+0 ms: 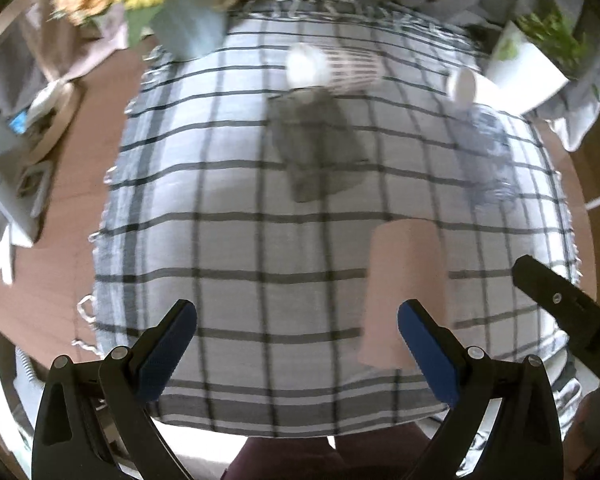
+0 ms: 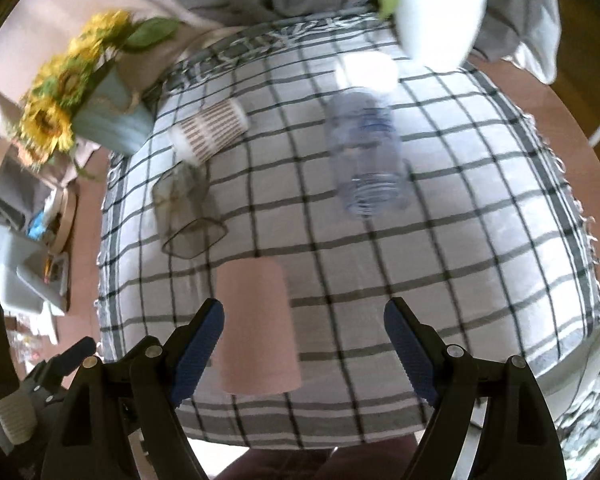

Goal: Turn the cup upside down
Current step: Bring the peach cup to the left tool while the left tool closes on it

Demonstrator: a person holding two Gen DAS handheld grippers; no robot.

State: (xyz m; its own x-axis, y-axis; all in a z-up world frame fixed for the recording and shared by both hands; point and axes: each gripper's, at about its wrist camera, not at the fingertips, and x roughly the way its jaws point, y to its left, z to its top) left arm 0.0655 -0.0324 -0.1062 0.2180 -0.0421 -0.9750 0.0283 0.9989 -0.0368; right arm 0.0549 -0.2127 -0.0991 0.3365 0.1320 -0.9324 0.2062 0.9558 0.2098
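Observation:
A pink cup [image 1: 402, 292] stands upside down on the checked cloth [image 1: 240, 240], near its front edge. It also shows in the right wrist view [image 2: 256, 328]. My left gripper [image 1: 298, 344] is open and empty above the cloth, the cup just beyond its right finger. My right gripper [image 2: 304, 340] is open and empty, the cup just beyond its left finger and free of both. A striped paper cup [image 2: 210, 130] stands inverted at the back left. A white cup [image 2: 366, 70] stands at the back, behind a clear cup [image 2: 366, 160].
A dark glass tumbler [image 2: 184, 216] stands left of centre. A sunflower pot [image 2: 100, 116] is at the back left and a white plant pot [image 2: 436, 20] at the back right. The round wooden table [image 1: 92, 184] extends past the cloth; clutter lies at the far left.

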